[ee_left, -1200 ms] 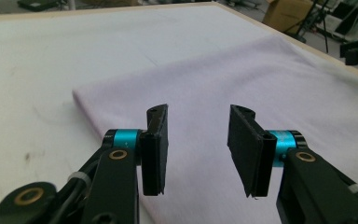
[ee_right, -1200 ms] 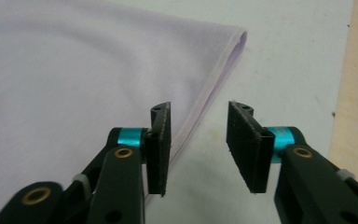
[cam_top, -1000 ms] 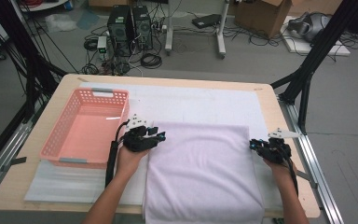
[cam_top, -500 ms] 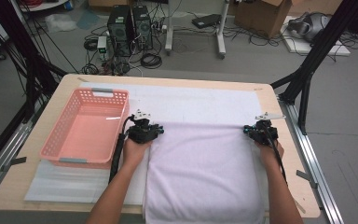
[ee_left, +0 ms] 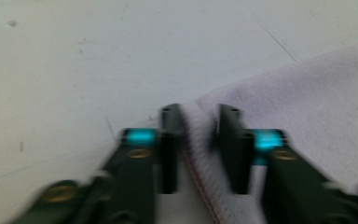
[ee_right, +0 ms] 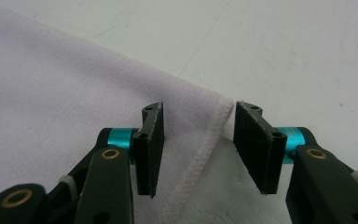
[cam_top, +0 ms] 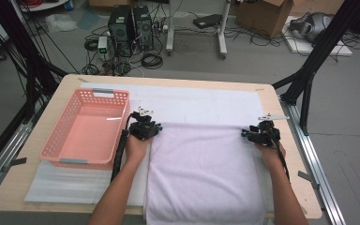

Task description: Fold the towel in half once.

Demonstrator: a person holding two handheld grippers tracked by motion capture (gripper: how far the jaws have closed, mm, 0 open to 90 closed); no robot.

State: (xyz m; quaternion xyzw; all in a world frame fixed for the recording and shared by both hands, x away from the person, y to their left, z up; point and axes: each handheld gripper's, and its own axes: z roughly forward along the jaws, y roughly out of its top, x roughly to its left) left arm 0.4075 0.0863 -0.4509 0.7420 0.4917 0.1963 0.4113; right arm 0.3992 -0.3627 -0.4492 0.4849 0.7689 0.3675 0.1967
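A pale lilac towel (cam_top: 206, 173) lies folded on the white mat, reaching to the near table edge. My left gripper (cam_top: 153, 129) sits at its far left corner. In the left gripper view the jaws (ee_left: 199, 116) are shut on the towel's stitched hem (ee_left: 198, 154), which bunches between the pads. My right gripper (cam_top: 246, 133) is at the far right corner. Its jaws (ee_right: 198, 109) have just been opening. They stand apart with the towel's corner (ee_right: 200, 135) lying flat between them, pressed by neither pad.
A pink plastic basket (cam_top: 84, 161) stands empty at the left of the table, close to my left forearm. A white mat (cam_top: 206, 101) covers the tabletop beyond the towel. Black frame legs, cables and computer towers stand on the floor past the far edge.
Both hands have moved toward the towel's far edge. The right one has also shifted left, from beside the towel to its far right corner.
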